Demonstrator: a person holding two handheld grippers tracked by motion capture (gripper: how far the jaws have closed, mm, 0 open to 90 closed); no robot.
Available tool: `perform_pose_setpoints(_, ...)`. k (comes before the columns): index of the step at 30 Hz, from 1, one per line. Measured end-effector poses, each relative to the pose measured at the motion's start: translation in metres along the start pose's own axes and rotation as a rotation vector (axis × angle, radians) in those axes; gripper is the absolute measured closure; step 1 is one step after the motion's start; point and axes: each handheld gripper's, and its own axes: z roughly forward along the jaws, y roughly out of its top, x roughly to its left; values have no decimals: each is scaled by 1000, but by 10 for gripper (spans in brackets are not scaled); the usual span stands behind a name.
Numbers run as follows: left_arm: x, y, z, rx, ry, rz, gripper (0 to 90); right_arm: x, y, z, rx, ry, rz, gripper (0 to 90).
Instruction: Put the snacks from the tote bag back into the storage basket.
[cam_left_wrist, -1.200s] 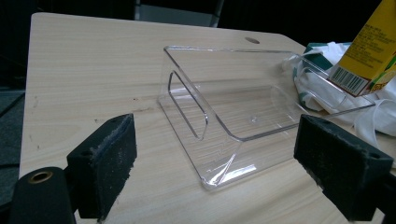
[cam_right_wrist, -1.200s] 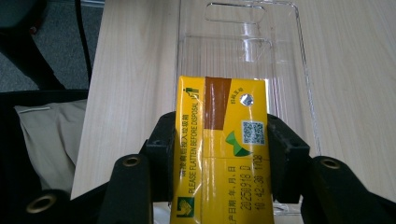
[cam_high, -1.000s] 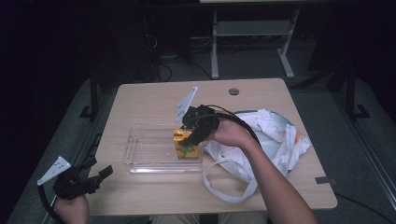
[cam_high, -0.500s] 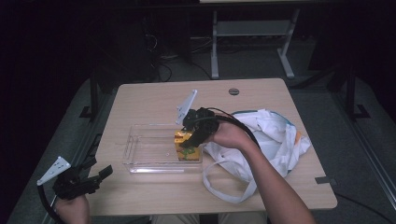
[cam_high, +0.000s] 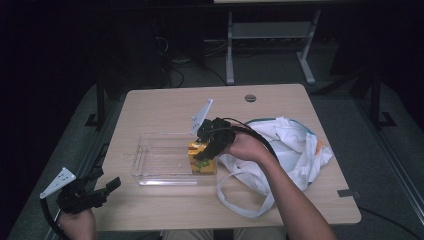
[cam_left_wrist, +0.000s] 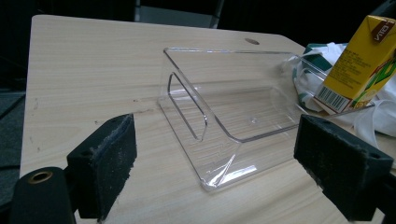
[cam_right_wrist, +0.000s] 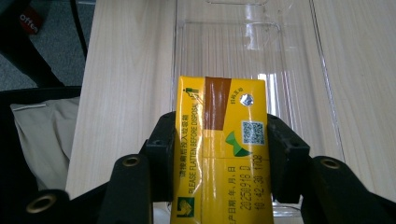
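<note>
- Right gripper (cam_high: 209, 148): held over the right end of the clear plastic tray (cam_high: 150, 167), jaws pointing down toward it. In the right gripper view both pads press on opposite sides of the yellow drink carton (cam_right_wrist: 219, 149), so the jaws are clamped on it.
- Yellow drink carton: gripped near its top, which bears a brown strip and a foil straw spot. In the high view its lower part stands within the tray's right end; whether its base rests on the tray floor cannot be told. In the left gripper view the carton (cam_left_wrist: 362, 58) appears tilted, beyond the tray's far end.
- Clear plastic tray: lies lengthwise near the middle of the wooden table (cam_high: 165, 107), with a cut-out handle in its left end wall.
- Left gripper (cam_high: 97, 192): held at the table's near-left corner, well apart from the tray. Its jaws stand wide open with nothing between the pads (cam_left_wrist: 109, 154); they face the tray's handle end.
- White cloth bag (cam_high: 295, 147): lies crumpled on the table just right of the tray, one looped strap trailing toward the near edge.
</note>
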Motion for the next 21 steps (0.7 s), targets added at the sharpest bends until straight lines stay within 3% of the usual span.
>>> perform_pose_setpoints(21, 0, 0, 0, -3, 0, -2, 127, -1, -5, 9, 2, 3, 11, 519)
